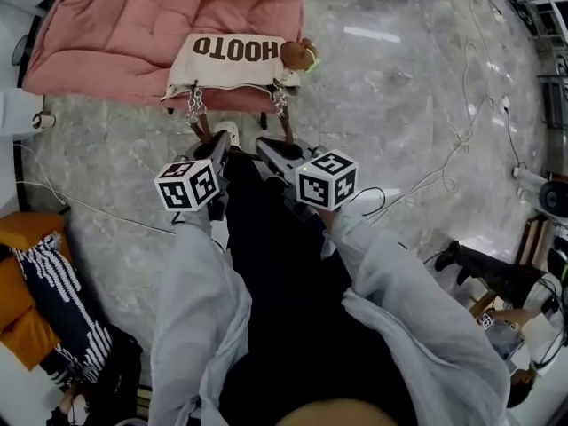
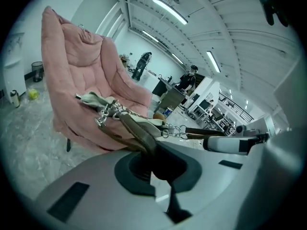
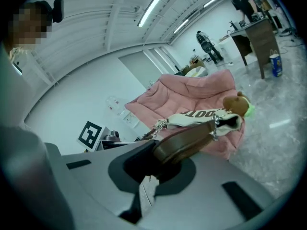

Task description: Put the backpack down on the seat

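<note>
Down at the front, the left hand-held gripper (image 1: 219, 145) has its jaws clamped tight on a brown strap (image 2: 136, 132); its own view shows the leather pinched right in the throat of the jaws. Alongside it, the right hand-held gripper (image 1: 270, 147) is closed just as hard on the second brown strap (image 3: 188, 143). The two sit side by side, close together, both pointing forward and a little downward.

From each strap a short silver chain (image 1: 195, 105) runs on to the backpack (image 1: 235, 60), a cream bag with dark lettering across its face. It hangs just ahead of the two sets of jaws, a strap's length away. Its inside is hidden in all three views. A brown bear charm (image 1: 297, 54) with a green patch hangs at its right corner.

The backpack lies over the front edge of the seat (image 1: 133, 34), a padded pink chair, with the cushion spreading out behind it. Whether its weight is fully down on the cushion, I can't tell. Grey marbled floor (image 1: 399, 105) stretches away around the chair.
</note>
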The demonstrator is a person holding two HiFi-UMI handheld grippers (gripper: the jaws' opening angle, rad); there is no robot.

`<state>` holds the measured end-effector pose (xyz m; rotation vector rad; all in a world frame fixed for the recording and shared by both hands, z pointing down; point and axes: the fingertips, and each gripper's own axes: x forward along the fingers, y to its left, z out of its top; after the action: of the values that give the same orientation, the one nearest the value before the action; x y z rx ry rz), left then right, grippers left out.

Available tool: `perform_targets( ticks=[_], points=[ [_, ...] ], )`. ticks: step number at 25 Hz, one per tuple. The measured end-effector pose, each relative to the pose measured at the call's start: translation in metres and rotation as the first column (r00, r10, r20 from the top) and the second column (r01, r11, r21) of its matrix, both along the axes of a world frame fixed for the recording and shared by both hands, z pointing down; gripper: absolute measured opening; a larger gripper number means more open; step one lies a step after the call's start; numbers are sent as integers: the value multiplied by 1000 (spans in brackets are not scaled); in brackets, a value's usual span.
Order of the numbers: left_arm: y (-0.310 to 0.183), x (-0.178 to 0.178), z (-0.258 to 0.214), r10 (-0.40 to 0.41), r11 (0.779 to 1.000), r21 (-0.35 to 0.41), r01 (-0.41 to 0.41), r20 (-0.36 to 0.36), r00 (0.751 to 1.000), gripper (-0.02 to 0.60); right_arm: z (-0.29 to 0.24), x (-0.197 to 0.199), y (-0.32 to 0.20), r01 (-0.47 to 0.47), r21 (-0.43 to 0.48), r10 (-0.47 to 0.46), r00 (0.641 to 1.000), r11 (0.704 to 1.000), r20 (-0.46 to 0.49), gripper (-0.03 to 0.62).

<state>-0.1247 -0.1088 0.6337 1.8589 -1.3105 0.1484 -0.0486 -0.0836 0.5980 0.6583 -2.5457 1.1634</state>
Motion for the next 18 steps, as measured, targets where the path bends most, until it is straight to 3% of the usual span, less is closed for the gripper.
perform_targets(
  ticks=[5, 9, 14, 18],
  points=[
    [20, 7, 35, 9, 999, -33, -8, 34, 999, 12, 34, 6, 22, 7, -23, -7, 1000, 1000, -30, 6],
    [31, 2, 63, -35, 997, -70, 35, 7, 999, 12, 63, 4, 38, 11, -57, -16, 997, 998, -81, 6],
    [17, 3, 76, -34, 997, -69, 38, 67, 997, 14, 91, 8, 25, -103, -130, 87, 989, 986, -121, 8],
    [3, 4, 80, -39, 997, -66, 44, 78, 996, 15, 91, 12, 1, -151, -122, 136, 983, 981, -122, 16]
  ],
)
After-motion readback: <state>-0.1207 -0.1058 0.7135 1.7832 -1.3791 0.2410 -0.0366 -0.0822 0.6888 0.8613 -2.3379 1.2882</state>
